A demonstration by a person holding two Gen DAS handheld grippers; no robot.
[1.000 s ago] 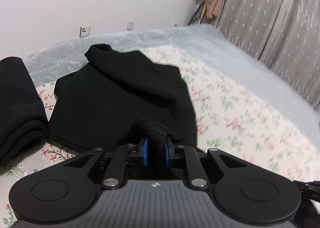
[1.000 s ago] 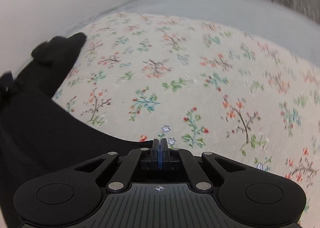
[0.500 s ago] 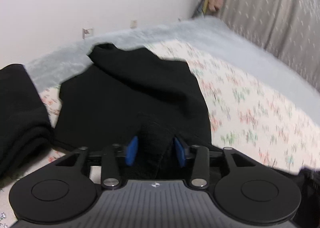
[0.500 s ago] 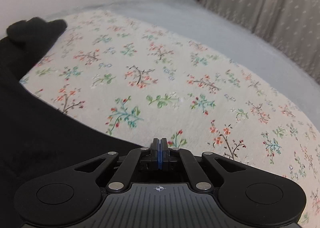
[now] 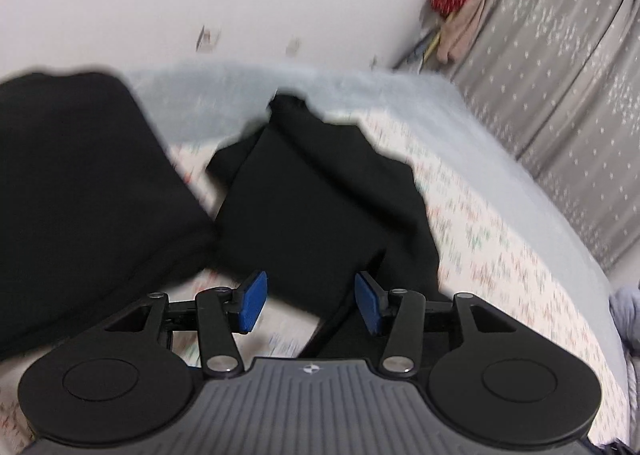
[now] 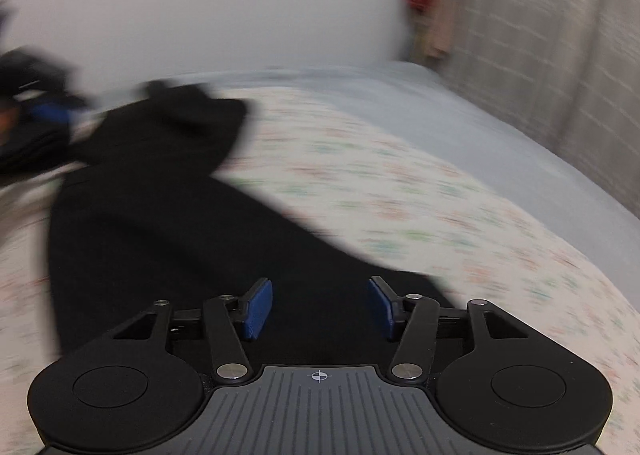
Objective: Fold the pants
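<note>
The black pants lie folded over on the floral sheet. In the left wrist view my left gripper is open, its blue pads apart just above the near edge of the pants, holding nothing. In the right wrist view the pants stretch from the near centre to the far left. My right gripper is open above the near part of the cloth and holds nothing. Both views are blurred by motion.
A second black folded garment lies at the left, close beside the pants. The grey blanket covers the far side of the bed. A grey curtain hangs at the right, and a white wall stands behind.
Both grippers have opened and let go of the pants. The left was shut on a fold of cloth, the right was shut at the pants' edge. Both have drawn back and tilted up.
</note>
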